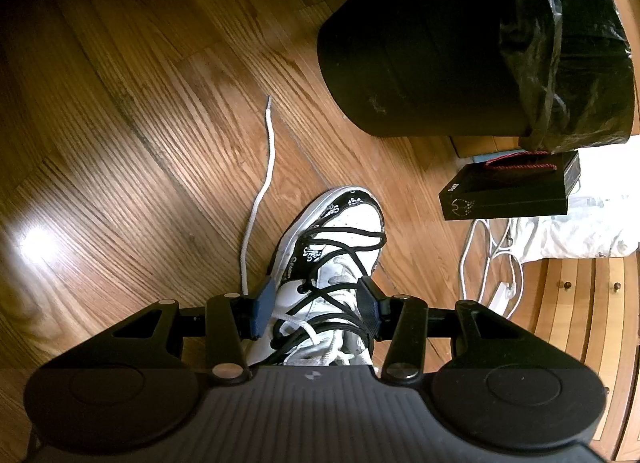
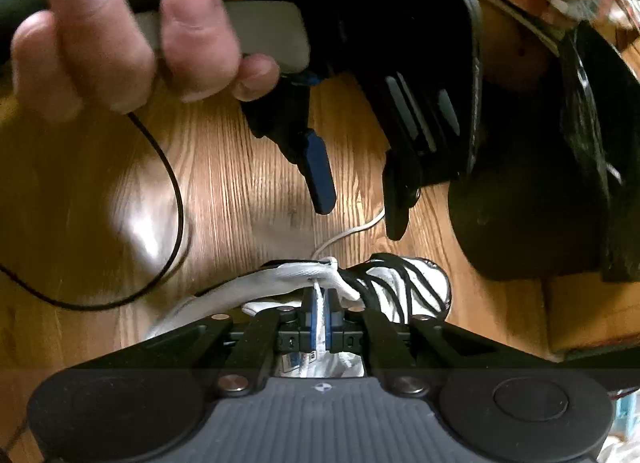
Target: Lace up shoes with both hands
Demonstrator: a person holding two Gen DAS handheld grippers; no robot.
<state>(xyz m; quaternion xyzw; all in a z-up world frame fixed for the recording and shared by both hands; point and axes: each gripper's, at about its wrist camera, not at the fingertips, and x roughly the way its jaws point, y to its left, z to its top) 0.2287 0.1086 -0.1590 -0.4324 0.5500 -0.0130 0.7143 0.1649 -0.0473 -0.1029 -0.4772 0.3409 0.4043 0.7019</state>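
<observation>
A black-and-white sneaker (image 1: pixel 352 223) with loose black laces (image 1: pixel 340 241) stands on the wooden floor. One white lace (image 1: pixel 260 191) trails from its left side out across the boards. My left gripper (image 1: pixel 316 309) hangs open over the shoe's lacing, one finger on each side, with nothing gripped. The right wrist view shows that left gripper (image 2: pixel 360 219) above the sneaker (image 2: pixel 424 279), with a person's hand (image 2: pixel 120 35) holding it. My right gripper (image 2: pixel 319 317) is shut on a short stretch of the white lace (image 2: pixel 319 295) close to the shoe's upper edge.
A black bin (image 1: pixel 420 51) lined with a black plastic bag stands just beyond the toe. Right of it are a black gift bag (image 1: pixel 508 187), white cables (image 1: pixel 480 255) and a wooden drawer front (image 1: pixel 580 303). A thin black cable (image 2: pixel 176 199) loops on the floor.
</observation>
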